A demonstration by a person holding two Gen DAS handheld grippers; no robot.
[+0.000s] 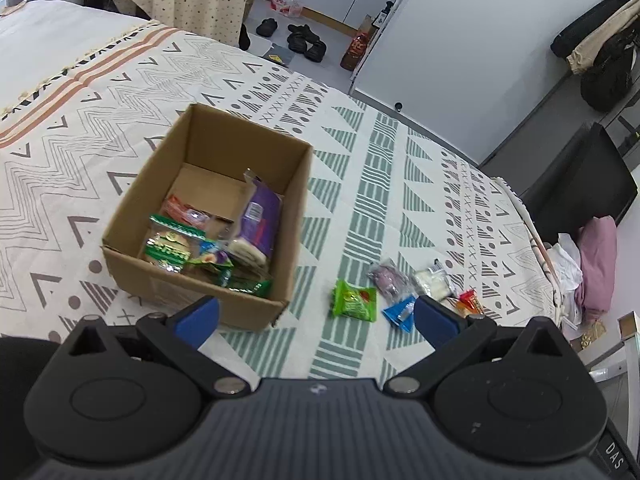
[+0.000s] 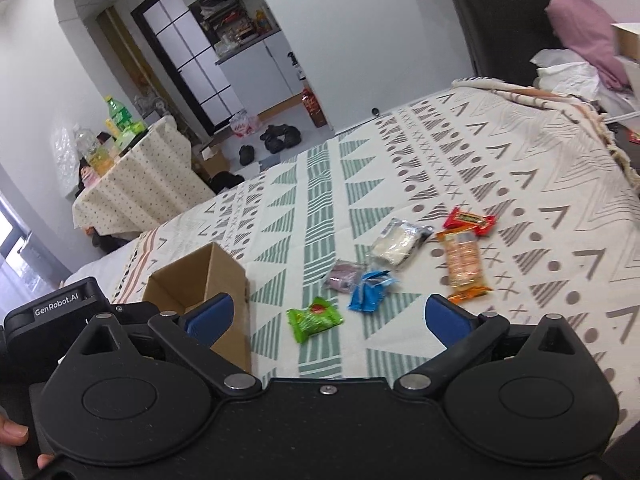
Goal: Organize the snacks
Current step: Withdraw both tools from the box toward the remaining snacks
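Hovering over the bed [image 1: 360, 184], both grippers empty: left gripper [image 1: 316, 316] jaws spread, right gripper [image 2: 328, 320] jaws spread. Cardboard box [image 1: 160, 216] sits mid-bed, open, already holding several snacks incl. a purple pack [image 1: 262, 220] and a green-labelled pack [image 1: 170, 246]. Loose snacks lie beside the box toward the bed's pillow-end edge: green packet [image 2: 314, 322], blue packet [image 2: 370, 292], purple packet [image 2: 344, 276], white packet [image 2: 398, 246], orange cracker pack [image 2: 464, 264], red bar [image 2: 470, 220].
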